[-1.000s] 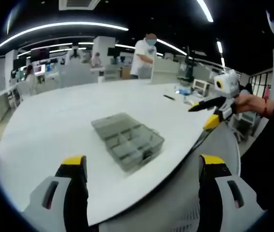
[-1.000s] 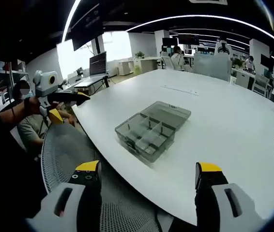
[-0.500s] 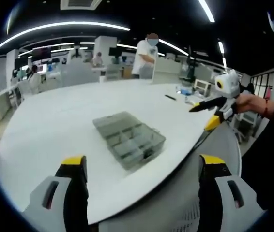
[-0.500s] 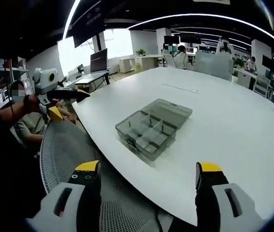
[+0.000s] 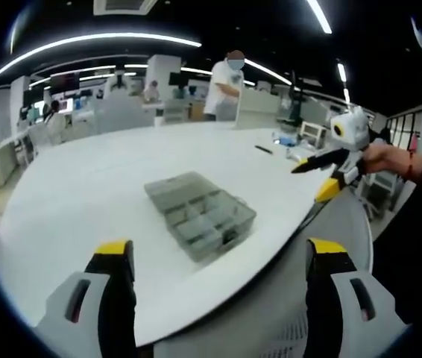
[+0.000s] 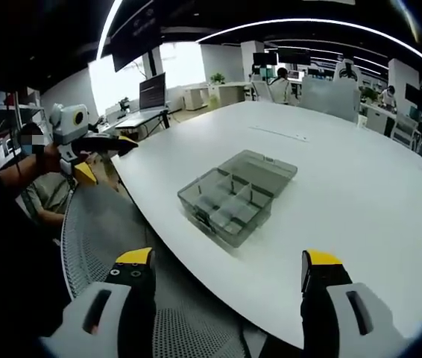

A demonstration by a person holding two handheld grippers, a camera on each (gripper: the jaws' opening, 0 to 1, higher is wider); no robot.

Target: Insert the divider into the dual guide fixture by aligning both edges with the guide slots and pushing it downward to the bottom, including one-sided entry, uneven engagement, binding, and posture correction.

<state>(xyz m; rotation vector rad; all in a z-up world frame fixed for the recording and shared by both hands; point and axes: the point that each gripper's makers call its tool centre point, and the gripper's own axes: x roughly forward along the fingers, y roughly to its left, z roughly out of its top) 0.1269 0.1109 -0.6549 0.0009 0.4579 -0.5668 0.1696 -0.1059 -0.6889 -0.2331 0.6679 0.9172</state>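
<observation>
**A:** How far has the person got with the insertion?

**B:** By the look of it, nowhere yet. The left tool (image 5: 218, 257) has its yellow-tipped jaws spread wide with nothing between them, and the right tool (image 6: 228, 268) is the same: wide apart, carrying nothing. Both hang back from the edge of the white desk (image 5: 84, 194), above the mesh back of a chair (image 6: 114, 231).

**A:** And the fixture?

**B:** The grey translucent compartment box (image 6: 235, 195) lies on the desk near its front edge, lid swung open and flat behind it. In the right gripper view, thin upright walls split the tray into cells; that is presumably the guide fixture. In the left gripper view the same box (image 5: 200, 215) sits well ahead of the jaws, touched by nothing.

**A:** Which piece is the divider to be inserted?

**B:** That cannot be told. No loose divider is clear, on the desk or in either tool. Some partitions stand in the tray, but whether one is out or only half seated is too small to judge.

**A:** So what remains?

**B:** Seemingly everything: reaching the box, taking hold of a divider, lining both edges with the slots, pressing it to the bottom, and correcting any tilt or binding. Each tool also shows in the other's view, held up off the desk edge.
</observation>
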